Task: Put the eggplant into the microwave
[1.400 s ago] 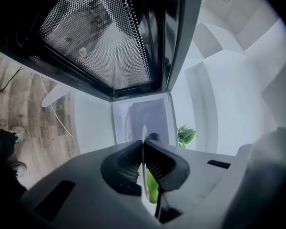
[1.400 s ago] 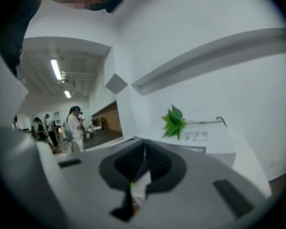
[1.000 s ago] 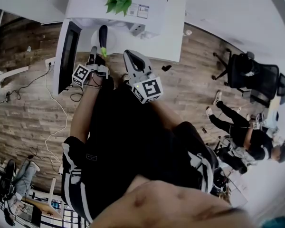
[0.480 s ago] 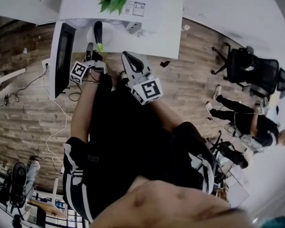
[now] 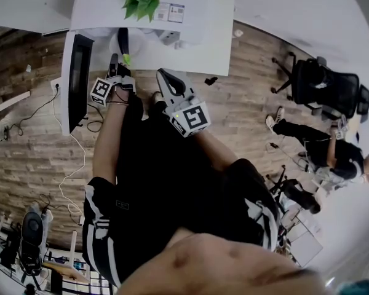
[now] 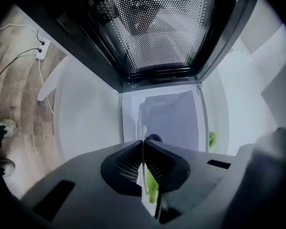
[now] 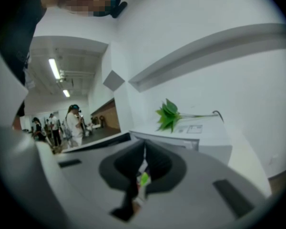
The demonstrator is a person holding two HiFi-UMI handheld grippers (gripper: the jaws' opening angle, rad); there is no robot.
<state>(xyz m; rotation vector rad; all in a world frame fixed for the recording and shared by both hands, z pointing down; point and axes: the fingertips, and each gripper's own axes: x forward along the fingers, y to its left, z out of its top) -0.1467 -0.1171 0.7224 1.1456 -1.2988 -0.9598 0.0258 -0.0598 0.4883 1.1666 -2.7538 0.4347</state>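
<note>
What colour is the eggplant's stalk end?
The eggplant's stalk is bright green, clearest in the head view.

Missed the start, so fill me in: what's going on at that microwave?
A person works tongs in each hand. The left tongs are shut on the eggplant and hold it out at the mouth of the microwave, whose door is open. The eggplant is not yet set down inside. The right tongs are shut on nothing and held beside the left ones.
</note>
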